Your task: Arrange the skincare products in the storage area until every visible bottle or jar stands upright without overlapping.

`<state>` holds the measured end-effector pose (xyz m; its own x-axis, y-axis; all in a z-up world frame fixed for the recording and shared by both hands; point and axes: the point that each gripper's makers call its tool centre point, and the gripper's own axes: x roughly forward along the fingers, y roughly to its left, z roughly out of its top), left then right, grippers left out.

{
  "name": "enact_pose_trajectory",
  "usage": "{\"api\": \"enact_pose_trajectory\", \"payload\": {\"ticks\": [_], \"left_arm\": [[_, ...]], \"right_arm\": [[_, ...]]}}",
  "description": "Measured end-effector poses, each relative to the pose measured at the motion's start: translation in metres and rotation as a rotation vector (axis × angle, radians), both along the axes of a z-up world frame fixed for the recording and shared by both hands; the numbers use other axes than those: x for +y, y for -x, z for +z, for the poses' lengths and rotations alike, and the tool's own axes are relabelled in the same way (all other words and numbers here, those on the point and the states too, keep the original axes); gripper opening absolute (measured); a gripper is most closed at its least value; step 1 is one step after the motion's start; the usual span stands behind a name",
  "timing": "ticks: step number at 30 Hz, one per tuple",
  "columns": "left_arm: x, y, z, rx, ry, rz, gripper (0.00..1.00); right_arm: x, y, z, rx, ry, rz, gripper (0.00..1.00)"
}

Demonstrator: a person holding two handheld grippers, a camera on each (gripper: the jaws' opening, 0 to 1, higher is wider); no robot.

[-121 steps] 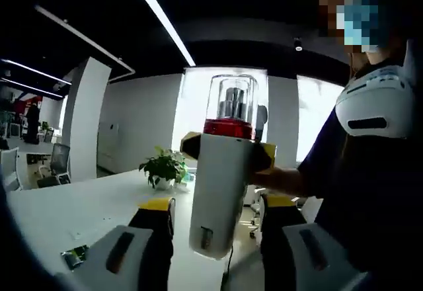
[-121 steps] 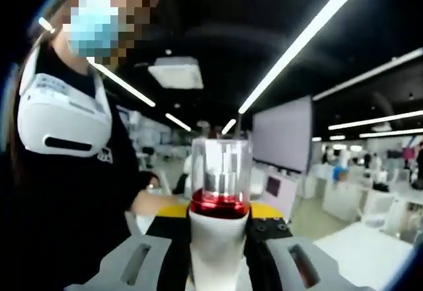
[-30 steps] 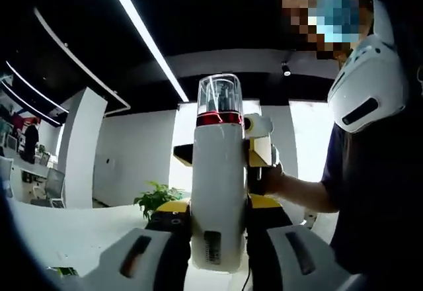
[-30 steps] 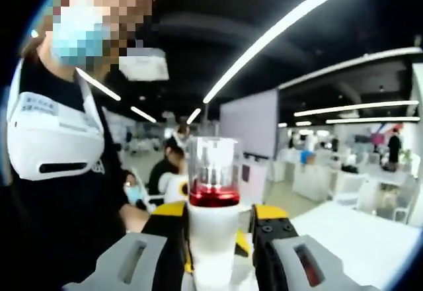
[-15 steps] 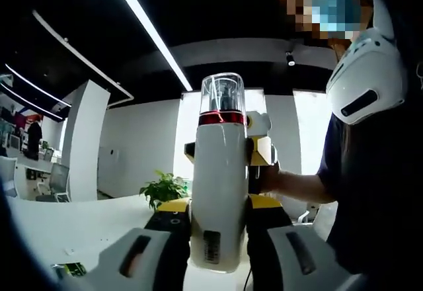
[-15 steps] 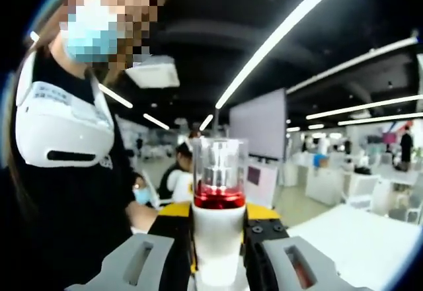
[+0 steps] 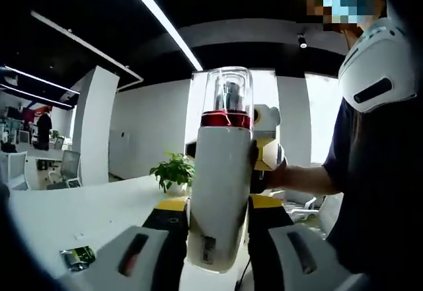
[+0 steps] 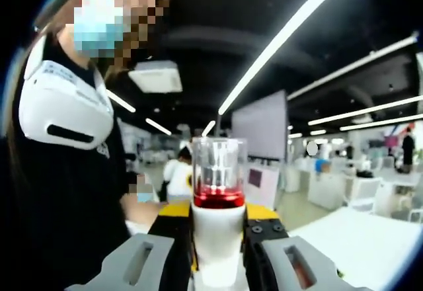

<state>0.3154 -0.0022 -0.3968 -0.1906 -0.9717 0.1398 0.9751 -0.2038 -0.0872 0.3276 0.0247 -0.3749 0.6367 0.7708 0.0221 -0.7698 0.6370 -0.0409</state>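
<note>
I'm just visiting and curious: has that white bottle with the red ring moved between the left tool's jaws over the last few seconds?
Yes. The white bottle now sits between the left gripper's jaws; four seconds ago it hung beyond them.

light source: long ceiling strip lights [image 7: 162, 23] ran diagonally in both views, blown out to pure white; ceiling around them read near black
backlight: bright window wall [image 7: 291, 125] behind the bottle [image 7: 221, 185] in the left gripper view was overexposed, no detail outside
glare: clear cap [image 8: 219, 165] caught soft highlights; white bottle body was evenly lit, no hard shadow
exposure: person's dark top [image 8: 66, 218] was crushed to black in both views
blur: right gripper view was softer, with the background office smeared; left gripper view was sharper on the plant [image 7: 174, 170]
distortion: strong fisheye, with strips and column [image 7: 92, 129] bowed near the edges
</note>
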Motion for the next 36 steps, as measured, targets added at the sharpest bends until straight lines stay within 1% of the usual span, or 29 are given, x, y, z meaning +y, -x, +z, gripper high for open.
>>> {"api": "enact_pose_trajectory", "payload": {"ticks": [1,2,3,4,6,9,12,16,17,18,19,21,23,24,25,27,28,29,33,34,36], "left_arm": [[0.001,-0.001,0.003,0.023,0.016,0.011,0.39],[0.004,-0.003,-0.012,-0.025,-0.072,0.029,0.40],[0.003,-0.005,-0.015,-0.074,-0.074,0.066,0.42],[0.005,-0.005,-0.024,-0.072,-0.121,0.078,0.45],[0.007,0.001,-0.032,-0.071,-0.147,0.074,0.52],[0.013,0.005,-0.044,-0.073,-0.182,0.095,0.56],[0.019,0.004,-0.054,-0.077,-0.219,0.120,0.61],[0.028,0.000,-0.074,-0.072,-0.287,0.168,0.71],[0.028,-0.001,-0.076,-0.072,-0.294,0.174,0.74],[0.031,-0.002,-0.080,-0.072,-0.306,0.194,0.75],[0.032,-0.001,-0.082,-0.072,-0.312,0.193,0.76],[0.036,-0.005,-0.088,-0.065,-0.330,0.225,0.81],[0.040,-0.007,-0.095,-0.054,-0.351,0.245,0.83],[0.043,-0.011,-0.098,-0.044,-0.361,0.271,0.85],[0.045,-0.016,-0.104,-0.028,-0.378,0.306,0.87],[0.051,-0.023,-0.113,-0.008,-0.408,0.344,0.93],[0.054,-0.026,-0.116,0.000,-0.414,0.366,0.97],[0.057,-0.028,-0.119,0.005,-0.421,0.380,0.99],[0.067,-0.031,-0.132,0.016,-0.452,0.405,0.99],[0.069,-0.032,-0.134,0.016,-0.459,0.410,0.99],[0.073,-0.034,-0.141,0.019,-0.471,0.420,0.99]], "right_arm": [[-0.001,-0.001,-0.007,0.014,0.013,-0.007,0.20],[-0.002,-0.003,-0.017,0.040,0.000,-0.009,0.20],[-0.002,-0.003,-0.023,0.052,-0.003,-0.008,0.20],[-0.002,-0.005,-0.031,0.067,-0.008,-0.013,0.20],[-0.004,-0.006,-0.041,0.082,-0.010,-0.020,0.20],[-0.003,-0.009,-0.049,0.091,-0.009,-0.027,0.20],[-0.004,-0.010,-0.052,0.091,-0.022,-0.028,0.20],[-0.006,-0.012,-0.055,0.082,-0.035,-0.040,0.20],[-0.008,-0.013,-0.057,0.079,-0.033,-0.046,0.20],[-0.009,-0.014,-0.058,0.079,-0.031,-0.052,0.20],[-0.010,-0.015,-0.060,0.079,-0.029,-0.058,0.20],[-0.015,-0.016,-0.065,0.080,-0.027,-0.072,0.20],[-0.017,-0.017,-0.068,0.082,-0.027,-0.079,0.20],[-0.019,-0.018,-0.070,0.083,-0.027,-0.087,0.20],[-0.020,-0.019,-0.072,0.084,-0.028,-0.092,0.20],[-0.025,-0.020,-0.075,0.087,-0.032,-0.105,0.20],[-0.026,-0.020,-0.076,0.089,-0.033,-0.111,0.20],[-0.029,-0.022,-0.078,0.088,-0.031,-0.117,0.20],[-0.040,-0.027,-0.084,0.084,-0.033,-0.134,0.20],[-0.048,-0.030,-0.088,0.085,-0.036,-0.137,0.20],[-0.051,-0.032,-0.089,0.088,-0.037,-0.144,0.20]]}}
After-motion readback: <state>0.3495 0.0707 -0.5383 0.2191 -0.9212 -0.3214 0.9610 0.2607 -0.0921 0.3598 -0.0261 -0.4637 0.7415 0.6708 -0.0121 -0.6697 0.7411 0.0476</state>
